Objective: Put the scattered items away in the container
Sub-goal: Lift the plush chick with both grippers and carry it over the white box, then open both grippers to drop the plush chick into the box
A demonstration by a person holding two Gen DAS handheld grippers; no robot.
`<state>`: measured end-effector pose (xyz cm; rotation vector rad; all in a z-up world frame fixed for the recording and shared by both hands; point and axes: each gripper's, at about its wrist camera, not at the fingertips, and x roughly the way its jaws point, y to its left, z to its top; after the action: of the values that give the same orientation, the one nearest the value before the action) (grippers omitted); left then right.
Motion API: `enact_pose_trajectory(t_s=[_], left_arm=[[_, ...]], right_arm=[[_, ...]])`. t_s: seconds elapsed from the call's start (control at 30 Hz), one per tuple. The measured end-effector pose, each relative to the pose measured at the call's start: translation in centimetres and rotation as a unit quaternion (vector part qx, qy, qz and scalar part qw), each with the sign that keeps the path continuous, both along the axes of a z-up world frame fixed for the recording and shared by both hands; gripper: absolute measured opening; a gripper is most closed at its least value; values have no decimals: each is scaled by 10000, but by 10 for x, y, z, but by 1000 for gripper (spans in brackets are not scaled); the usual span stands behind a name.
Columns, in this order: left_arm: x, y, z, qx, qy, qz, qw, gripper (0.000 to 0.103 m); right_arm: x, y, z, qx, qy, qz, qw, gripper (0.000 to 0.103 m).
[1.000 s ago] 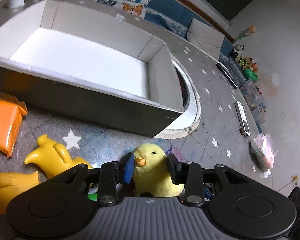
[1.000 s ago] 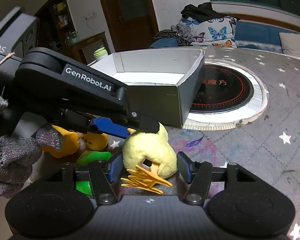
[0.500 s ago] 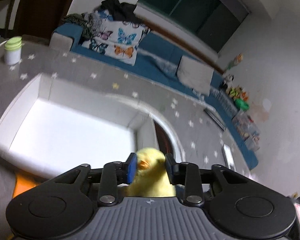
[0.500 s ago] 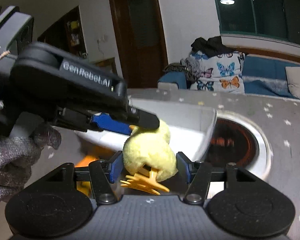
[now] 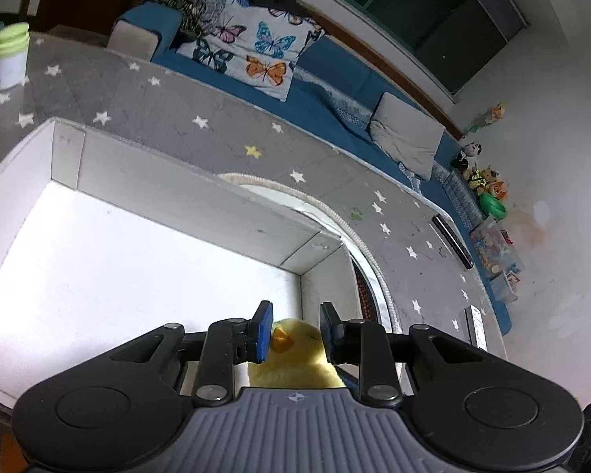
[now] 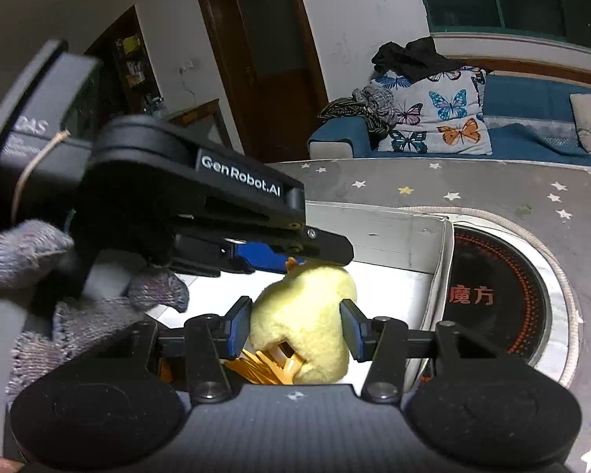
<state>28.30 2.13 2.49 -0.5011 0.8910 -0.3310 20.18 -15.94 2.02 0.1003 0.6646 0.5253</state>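
A yellow plush chick (image 5: 295, 358) with an orange beak is clamped by its head between the blue pads of my left gripper (image 5: 293, 331). It hangs above the near right corner of the white box (image 5: 185, 197). In the right wrist view the same chick (image 6: 307, 315) sits between the fingers of my right gripper (image 6: 297, 329), which press on its body, orange feet dangling below. The left gripper (image 6: 287, 254) holds the chick's head from above. The box's far wall (image 6: 378, 232) is behind it.
The box stands on a grey star-patterned mat (image 5: 201, 118). A round hot plate (image 6: 504, 291) lies just right of the box. A white jar with a green lid (image 5: 8, 59) stands at the far left. A blue sofa with butterfly cushions (image 5: 252, 55) is behind.
Both grippers have lifted the chick off the mat and carried it up over the box. The other toys on the mat have dropped out of view.
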Motion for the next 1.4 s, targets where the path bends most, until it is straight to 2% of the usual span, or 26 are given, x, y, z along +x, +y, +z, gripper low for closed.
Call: enact_pose_trajectory(t_s=[0.1,0.17,0.23,0.4,0.57,0.77,0.87,1.07,1.2,1.4], left_arm=[[1,5,-3,-38,163,32,9999,27],[0,10,-1,-203,187,69,9996,27],[-1,13,5,-332,144,115,9993,27],[7,8,19,-148,-137,177,9996,28],[27,2,-5,10,118,237,9996,28],[33,2,-26,135,351,209,9991,29],[34,5,-30,118,365,198,9991,30],[29,4,-32,405,259,176,9987,30],[27,4,-30,502,204,146,9984,30],[23,6,-26,520,128,119,9985,30]], right_arm=[[5,-3,-3,157,186,-11,9997,48],[11,-9,-4,396,419,-1,9983,47],[14,-15,-2,555,454,-14,9974,47],[20,-15,11,616,171,-65,9979,46],[36,-3,4,232,203,-161,9994,46],[45,10,-18,-202,533,-146,9983,46],[40,18,-20,-484,451,-102,9978,46],[37,41,-24,-1126,306,107,9931,46],[36,51,-23,-1307,291,173,9908,48],[37,52,-23,-1315,390,163,9904,49]])
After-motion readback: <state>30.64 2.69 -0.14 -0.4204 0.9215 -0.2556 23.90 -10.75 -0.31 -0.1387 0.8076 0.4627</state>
